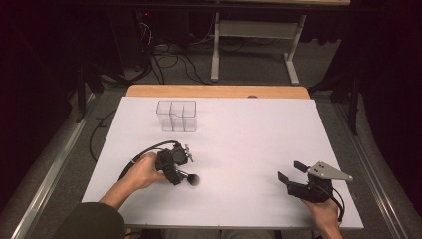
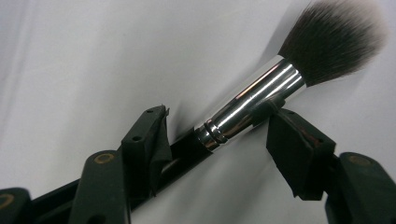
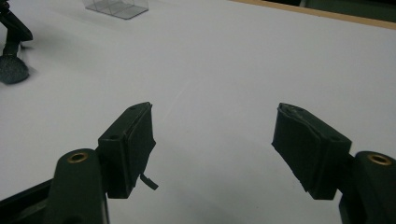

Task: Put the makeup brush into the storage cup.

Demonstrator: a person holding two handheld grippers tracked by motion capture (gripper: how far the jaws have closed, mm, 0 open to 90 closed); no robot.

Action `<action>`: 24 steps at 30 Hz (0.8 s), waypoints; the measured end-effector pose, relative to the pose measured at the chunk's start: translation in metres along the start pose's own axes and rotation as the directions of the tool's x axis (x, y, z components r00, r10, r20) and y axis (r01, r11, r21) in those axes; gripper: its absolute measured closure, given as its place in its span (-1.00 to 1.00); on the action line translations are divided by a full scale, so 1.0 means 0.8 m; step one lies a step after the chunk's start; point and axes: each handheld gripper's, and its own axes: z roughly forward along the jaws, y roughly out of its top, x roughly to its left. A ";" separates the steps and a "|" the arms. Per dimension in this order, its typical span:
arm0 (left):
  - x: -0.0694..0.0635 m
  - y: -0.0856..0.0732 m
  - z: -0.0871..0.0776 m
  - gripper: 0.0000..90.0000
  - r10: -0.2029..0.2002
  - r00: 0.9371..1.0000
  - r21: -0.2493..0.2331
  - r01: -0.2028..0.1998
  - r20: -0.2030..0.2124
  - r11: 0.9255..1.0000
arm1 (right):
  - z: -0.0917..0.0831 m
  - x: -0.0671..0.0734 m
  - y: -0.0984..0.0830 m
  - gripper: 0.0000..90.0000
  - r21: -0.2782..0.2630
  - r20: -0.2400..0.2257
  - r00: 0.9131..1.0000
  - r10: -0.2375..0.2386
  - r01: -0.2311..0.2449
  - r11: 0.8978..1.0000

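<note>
A makeup brush (image 2: 261,95) with a black handle, a shiny silver ferrule and dark bristles lies slantwise on the white table sheet (image 1: 249,139). My left gripper (image 2: 219,116) straddles it with the jaws apart. The right pad sits at the ferrule and the left pad beside the handle, and I see no firm squeeze. In the high view the left gripper (image 1: 185,172) is at front left, with the brush head (image 1: 193,179) sticking out to its right. My right gripper (image 1: 290,170) rests at front right, jaws wide, nothing between them (image 3: 215,116).
A clear plastic organizer (image 1: 176,116) with several compartments stands at the back left of the sheet; it also shows in the right gripper view (image 3: 116,5). A wooden table edge (image 1: 219,91) runs behind it. Cables and a stand's legs lie on the floor beyond.
</note>
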 end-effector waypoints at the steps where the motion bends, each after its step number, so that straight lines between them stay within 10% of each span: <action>1: 0.000 0.000 0.000 -0.11 -0.001 1.000 -0.003 0.001 0.004 1.000 | 0.000 0.000 0.000 -0.32 0.003 0.001 1.000 0.002 -0.002 1.000; 24: 0.001 0.002 -0.001 0.24 -0.031 0.998 0.014 0.030 0.057 0.999 | 0.001 0.002 0.000 -0.31 0.006 -0.002 1.000 -0.007 0.007 1.000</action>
